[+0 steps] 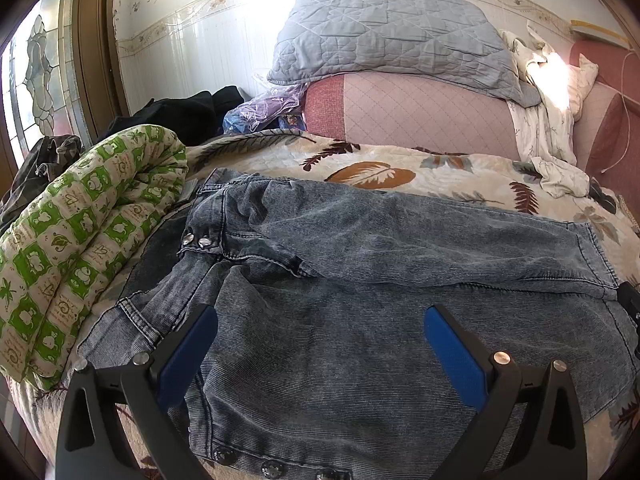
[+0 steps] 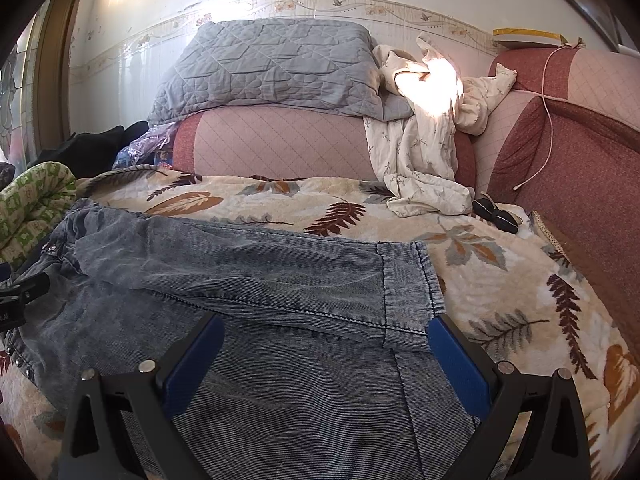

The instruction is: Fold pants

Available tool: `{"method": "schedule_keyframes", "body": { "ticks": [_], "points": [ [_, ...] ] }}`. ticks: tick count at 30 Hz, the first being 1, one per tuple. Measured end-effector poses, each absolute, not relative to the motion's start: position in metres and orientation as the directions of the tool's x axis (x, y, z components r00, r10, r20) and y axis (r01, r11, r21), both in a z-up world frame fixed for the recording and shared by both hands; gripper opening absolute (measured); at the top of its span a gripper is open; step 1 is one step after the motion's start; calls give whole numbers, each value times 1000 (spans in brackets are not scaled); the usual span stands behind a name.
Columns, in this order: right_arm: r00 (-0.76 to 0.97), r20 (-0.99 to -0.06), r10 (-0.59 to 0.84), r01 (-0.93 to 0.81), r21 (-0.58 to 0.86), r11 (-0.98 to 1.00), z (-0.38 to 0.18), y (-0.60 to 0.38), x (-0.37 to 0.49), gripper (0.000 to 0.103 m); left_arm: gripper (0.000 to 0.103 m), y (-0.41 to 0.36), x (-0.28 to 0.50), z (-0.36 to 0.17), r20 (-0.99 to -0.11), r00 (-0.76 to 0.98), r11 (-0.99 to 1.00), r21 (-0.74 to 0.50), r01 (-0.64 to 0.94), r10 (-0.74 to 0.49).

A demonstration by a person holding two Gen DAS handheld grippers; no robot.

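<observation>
Lying spread across the leaf-print bed cover (image 2: 500,280), the grey denim pants (image 1: 360,340) have one leg folded over, while the left gripper (image 1: 320,320) and right gripper (image 2: 326,332) hover above, jaws spread wide.

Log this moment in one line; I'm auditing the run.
pants spread on bed | left gripper open above waist | right gripper open above hem

1. One pair of grey-blue denim pants (image 1: 360,280), with two legs.
2. Two grippers: left gripper (image 1: 320,316) and right gripper (image 2: 326,326), each with two blue-padded fingers.
3. One grey quilted pillow (image 2: 268,64).
4. One rolled green-patterned quilt (image 1: 80,240).
5. One leaf-print bedspread (image 2: 500,272).
</observation>
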State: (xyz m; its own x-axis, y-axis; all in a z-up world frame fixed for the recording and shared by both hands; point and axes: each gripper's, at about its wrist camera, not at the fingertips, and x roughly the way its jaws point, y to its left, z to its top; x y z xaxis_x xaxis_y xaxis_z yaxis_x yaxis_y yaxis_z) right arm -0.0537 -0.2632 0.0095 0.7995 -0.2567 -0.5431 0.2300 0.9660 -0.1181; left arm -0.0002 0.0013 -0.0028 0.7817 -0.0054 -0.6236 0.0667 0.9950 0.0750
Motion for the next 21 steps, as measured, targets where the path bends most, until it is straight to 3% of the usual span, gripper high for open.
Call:
{"method": "schedule_keyframes", "body": {
  "ticks": [15,21],
  "points": [
    [807,-534,-252,226,-115,967,19,-268,-56,103,103,9,9,-1,-644,765,995,57,86,-30],
    [796,-532,-289,290,-84,953,35,-320,-47,103,103,29,39,12,-636,771,994,76,79,-13]
  ]
}}
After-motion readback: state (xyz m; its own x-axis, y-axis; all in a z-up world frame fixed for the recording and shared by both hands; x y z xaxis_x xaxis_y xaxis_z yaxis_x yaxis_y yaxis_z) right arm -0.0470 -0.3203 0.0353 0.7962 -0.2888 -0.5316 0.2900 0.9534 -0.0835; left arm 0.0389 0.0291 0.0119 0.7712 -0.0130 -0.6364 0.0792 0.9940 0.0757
